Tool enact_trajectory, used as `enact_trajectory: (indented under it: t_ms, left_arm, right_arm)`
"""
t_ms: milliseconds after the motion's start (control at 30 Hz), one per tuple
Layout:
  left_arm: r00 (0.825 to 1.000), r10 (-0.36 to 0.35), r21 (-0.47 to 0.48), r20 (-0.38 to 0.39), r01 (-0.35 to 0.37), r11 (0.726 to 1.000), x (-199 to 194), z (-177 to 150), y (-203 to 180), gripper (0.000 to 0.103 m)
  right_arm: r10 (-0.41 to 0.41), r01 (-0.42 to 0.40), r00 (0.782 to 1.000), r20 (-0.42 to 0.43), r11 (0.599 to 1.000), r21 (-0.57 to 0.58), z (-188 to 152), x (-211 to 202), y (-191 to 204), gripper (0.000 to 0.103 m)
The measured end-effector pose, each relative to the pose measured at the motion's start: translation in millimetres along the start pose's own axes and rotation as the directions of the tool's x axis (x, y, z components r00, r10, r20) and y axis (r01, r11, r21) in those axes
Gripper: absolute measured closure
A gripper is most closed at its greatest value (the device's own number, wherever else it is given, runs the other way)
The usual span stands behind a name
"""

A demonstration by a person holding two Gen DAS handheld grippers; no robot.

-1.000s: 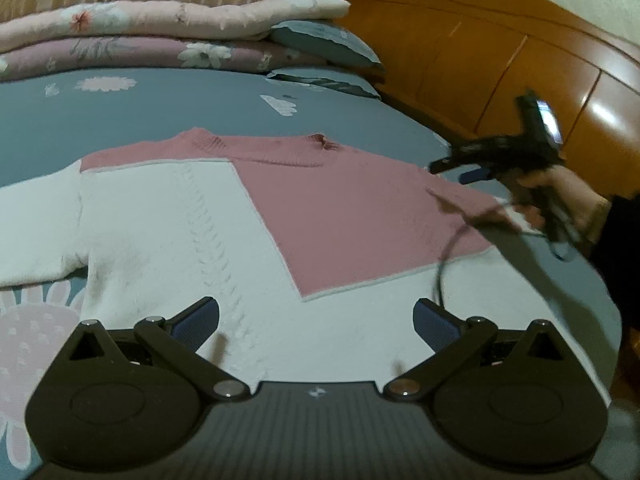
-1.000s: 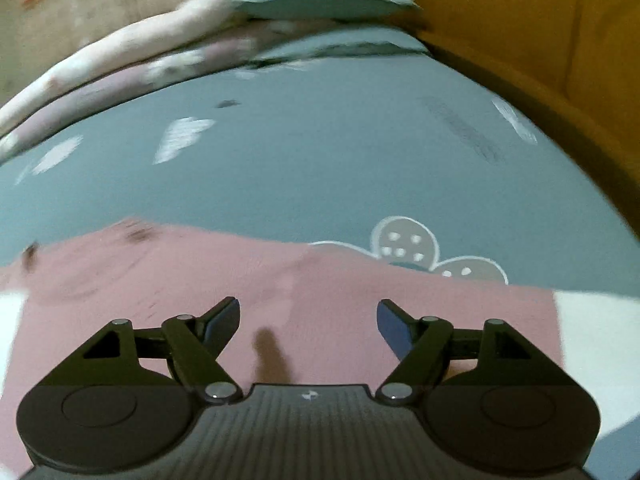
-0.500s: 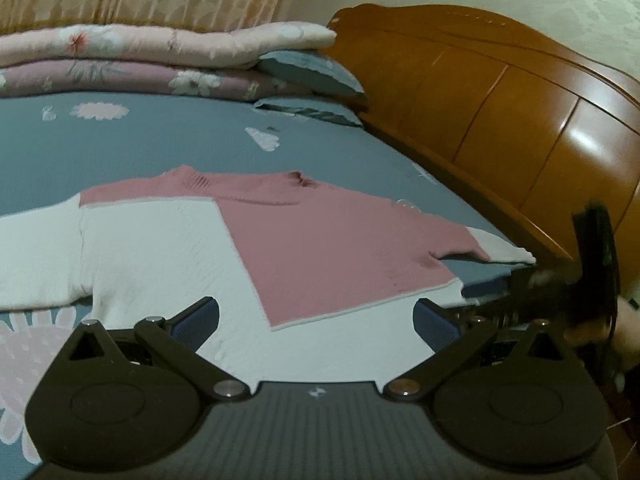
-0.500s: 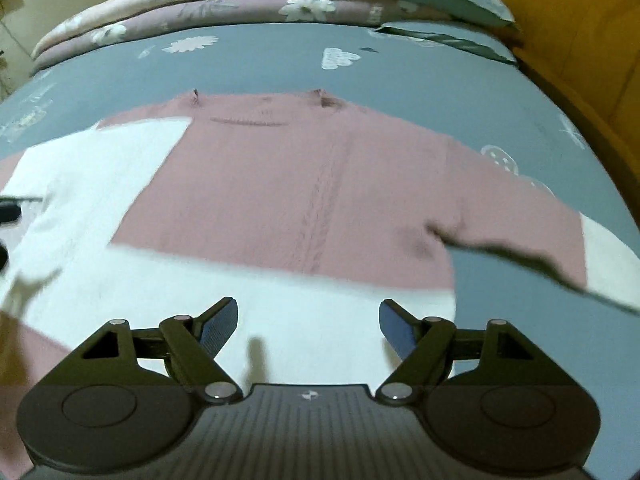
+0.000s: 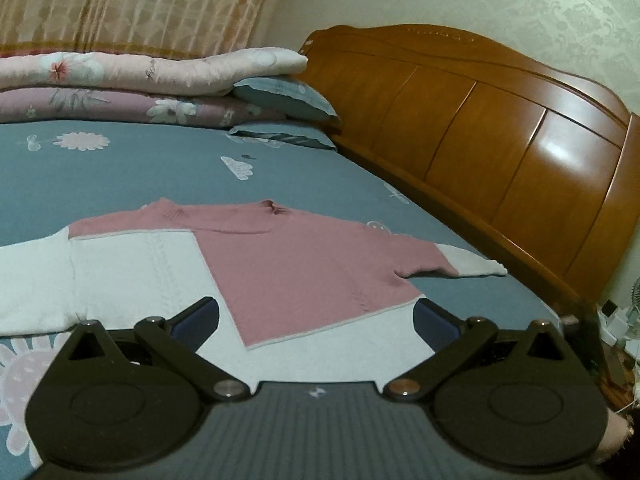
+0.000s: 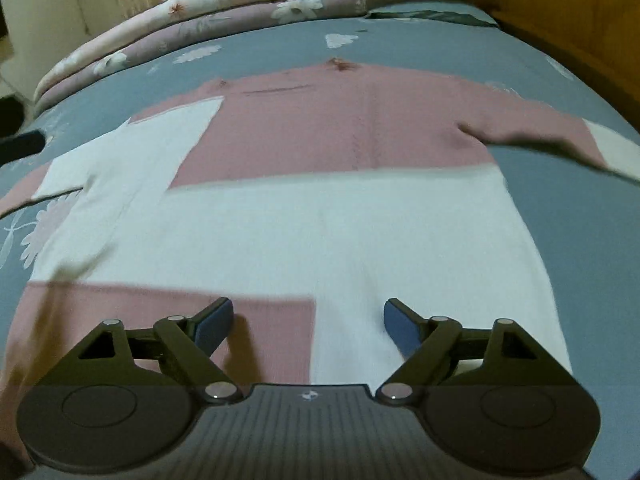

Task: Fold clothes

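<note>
A pink and white knit sweater lies spread flat on the blue-grey bedsheet, neck toward the pillows and both sleeves stretched out sideways. My left gripper is open and empty, hovering low by the sweater's lower white part. My right gripper is open and empty too, above the sweater's hem where a pink panel meets white. In the right wrist view the dark tip of the left gripper shows at the far left edge. The right sleeve's white cuff lies near the headboard side.
A wooden headboard runs along the right of the bed. Folded floral quilts and two blue pillows are stacked at the far end. A curtain hangs behind. Small items and a fan stand beyond the bed's right corner.
My right gripper pulled back from the right sleeve to the hem, open throughout. My left gripper drew back and rose slightly. The sweater lies unmoved.
</note>
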State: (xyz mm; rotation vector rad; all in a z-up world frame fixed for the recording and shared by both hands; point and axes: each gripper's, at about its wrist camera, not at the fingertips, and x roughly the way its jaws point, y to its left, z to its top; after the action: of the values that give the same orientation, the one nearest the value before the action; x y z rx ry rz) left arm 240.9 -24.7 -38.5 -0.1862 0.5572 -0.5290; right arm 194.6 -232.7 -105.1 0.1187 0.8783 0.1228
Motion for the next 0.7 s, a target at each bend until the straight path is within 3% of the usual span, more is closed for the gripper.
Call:
enact_trajectory:
  t_ms: [200, 600, 700]
  left_arm:
    - [1.000, -0.021, 0.012, 0.004, 0.021, 1.000, -2, 0, -7, 0.001]
    - [0.999, -0.028, 0.031, -0.019, 0.029, 0.999, 2, -5, -14, 0.001]
    - [1.000, -0.029, 0.021, -0.011, 0.030, 0.999, 0, -3, -13, 0.001]
  right_arm:
    - [-0.014, 0.014, 1.000, 0.009, 1.000, 0.028, -19, -28, 7, 0.014]
    - [-0.007, 0.009, 1.000, 0.026, 0.997, -0.079, -14, -9, 51, 0.012]
    - [-0.024, 0.027, 0.999, 0.032, 0.995, -0.092, -24, -6, 53, 0.000]
